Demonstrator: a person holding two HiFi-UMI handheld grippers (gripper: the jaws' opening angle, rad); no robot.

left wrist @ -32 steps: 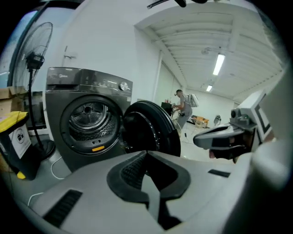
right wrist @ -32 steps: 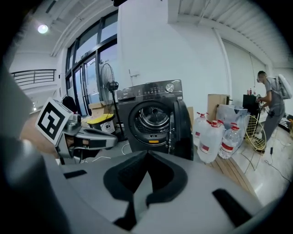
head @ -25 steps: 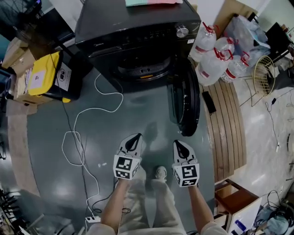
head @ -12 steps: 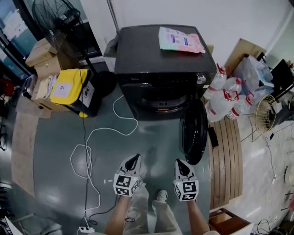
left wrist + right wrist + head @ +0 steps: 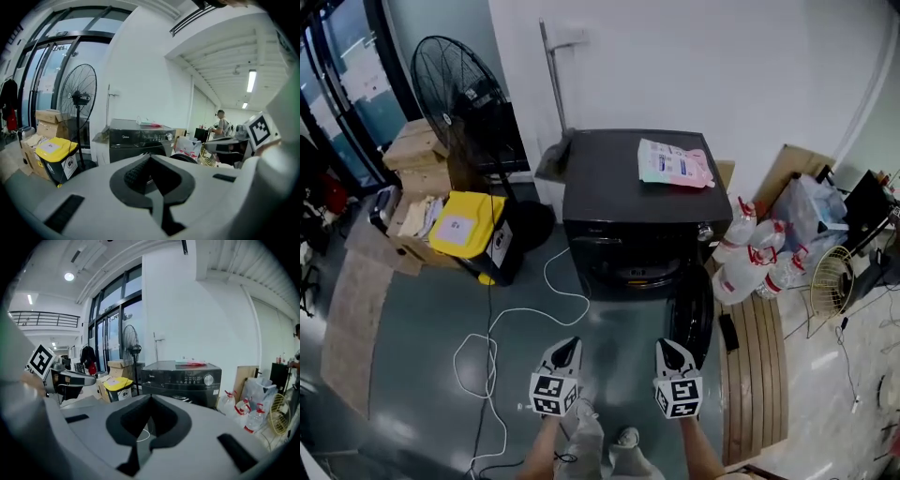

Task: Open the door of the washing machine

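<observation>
The black washing machine (image 5: 633, 202) stands against the white wall, and its round door (image 5: 690, 317) hangs open, swung out to the right of the drum opening (image 5: 630, 274). Both grippers hover over the grey floor well in front of it, touching nothing. My left gripper (image 5: 569, 345) is shut and empty, and so is my right gripper (image 5: 667, 344). In the left gripper view the shut jaws (image 5: 151, 158) point at the machine (image 5: 137, 137). The right gripper view shows its shut jaws (image 5: 150, 398) below the machine's front (image 5: 183, 379).
A pink-and-green packet (image 5: 675, 164) lies on the machine's top. Left of it stand a floor fan (image 5: 455, 94), a yellow-lidded bin (image 5: 469, 230) and cardboard boxes (image 5: 417, 150). Water bottles (image 5: 750, 267) and wooden slats (image 5: 755, 366) lie right. A white cable (image 5: 497, 328) loops across the floor.
Both grippers have risen and drawn back from the machine, so it looks smaller and farther away. The door stays open and both jaws stay shut.
</observation>
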